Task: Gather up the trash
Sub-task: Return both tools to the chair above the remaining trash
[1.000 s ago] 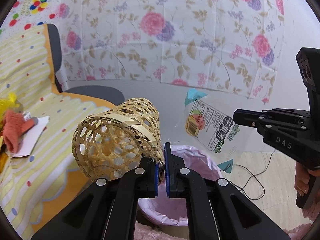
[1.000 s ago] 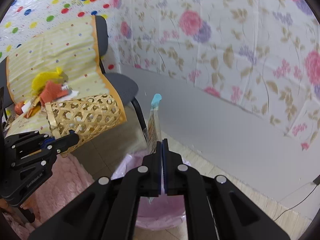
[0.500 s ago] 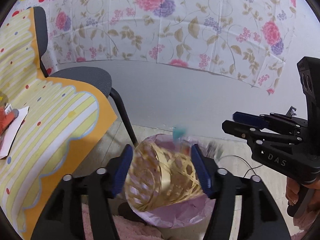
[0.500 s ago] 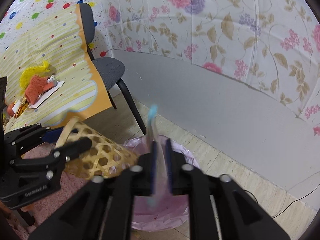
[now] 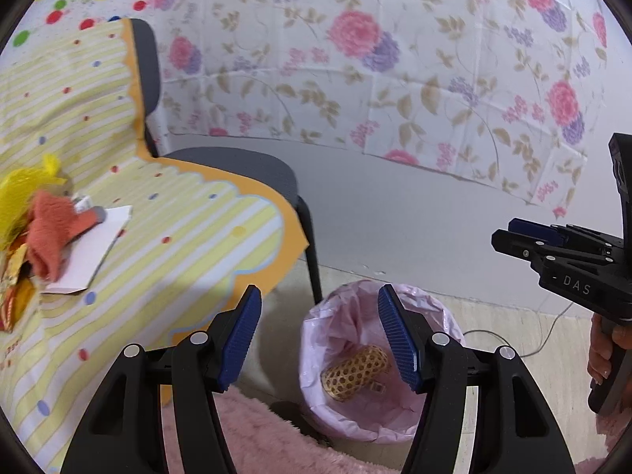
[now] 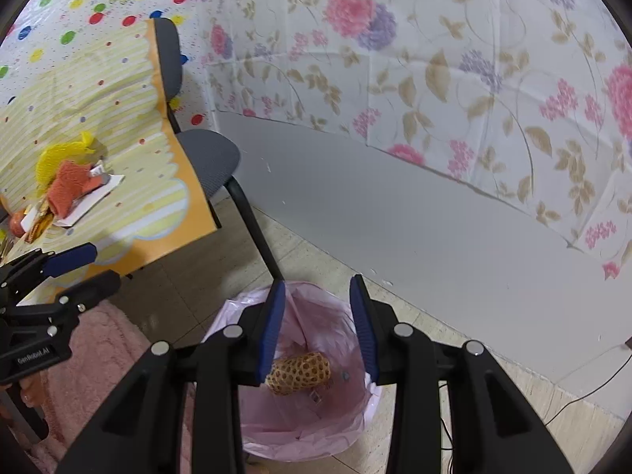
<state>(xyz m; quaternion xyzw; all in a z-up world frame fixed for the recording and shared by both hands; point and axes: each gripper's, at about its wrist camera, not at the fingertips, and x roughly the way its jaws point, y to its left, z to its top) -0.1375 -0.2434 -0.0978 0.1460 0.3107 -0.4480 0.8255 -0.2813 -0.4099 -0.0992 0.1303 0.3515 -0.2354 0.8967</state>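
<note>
A woven bamboo basket (image 5: 355,371) lies on its side inside the pink-lined trash bin (image 5: 418,424) on the floor; it shows in the right wrist view too (image 6: 299,372), inside the bin (image 6: 252,426). My left gripper (image 5: 319,335) is open and empty above the bin's left rim. My right gripper (image 6: 319,326) is open and empty above the bin; it appears at the right of the left wrist view (image 5: 509,233). More trash, a yellow net and an orange cloth (image 5: 47,225) on white paper, lies on the striped tablecloth (image 5: 166,245).
A grey chair (image 6: 205,158) stands between the table and the floral wall. A pink rug (image 5: 252,438) lies before the bin. A black cable (image 5: 525,349) runs along the floor at the right. The left gripper shows at the left of the right wrist view (image 6: 75,272).
Both grippers opened. The basket dropped from my left gripper into the bin, and the clear plastic wrapper left my right gripper. Both grippers have lifted a little above the bin.
</note>
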